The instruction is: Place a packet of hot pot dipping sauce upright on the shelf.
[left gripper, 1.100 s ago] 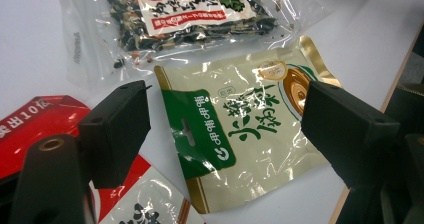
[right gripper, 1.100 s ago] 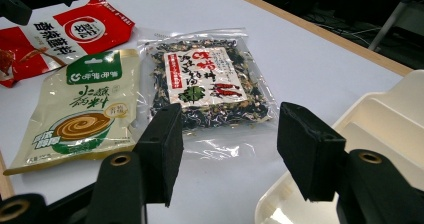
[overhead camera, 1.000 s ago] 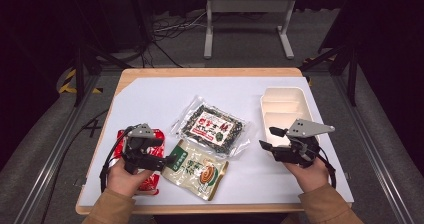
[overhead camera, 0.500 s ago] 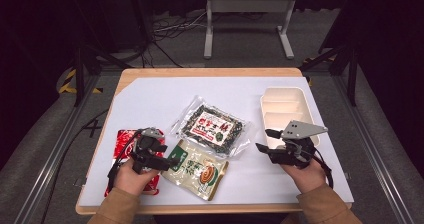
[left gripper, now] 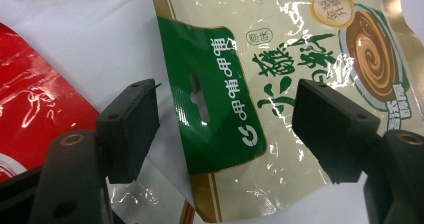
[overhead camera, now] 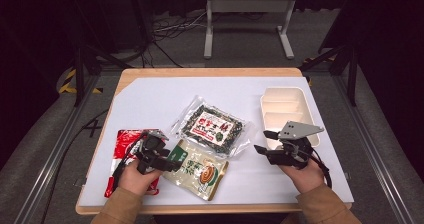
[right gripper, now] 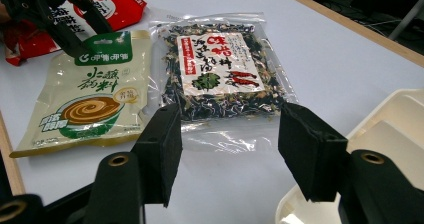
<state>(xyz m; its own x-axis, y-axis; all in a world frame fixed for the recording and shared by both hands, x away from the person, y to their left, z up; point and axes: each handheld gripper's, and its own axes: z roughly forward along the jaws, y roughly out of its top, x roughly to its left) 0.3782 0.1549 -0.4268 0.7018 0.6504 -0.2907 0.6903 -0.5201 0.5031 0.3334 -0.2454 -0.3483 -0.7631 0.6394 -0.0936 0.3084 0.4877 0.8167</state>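
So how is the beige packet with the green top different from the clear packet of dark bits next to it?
The beige packet is opaque, with a green header and a brown swirl picture; the clear packet shows its dark contents behind a red and white label. The beige packet lies nearer the person, with the left gripper at its green end; the clear packet lies farther back, touched by no gripper. Both lie flat on the white table.
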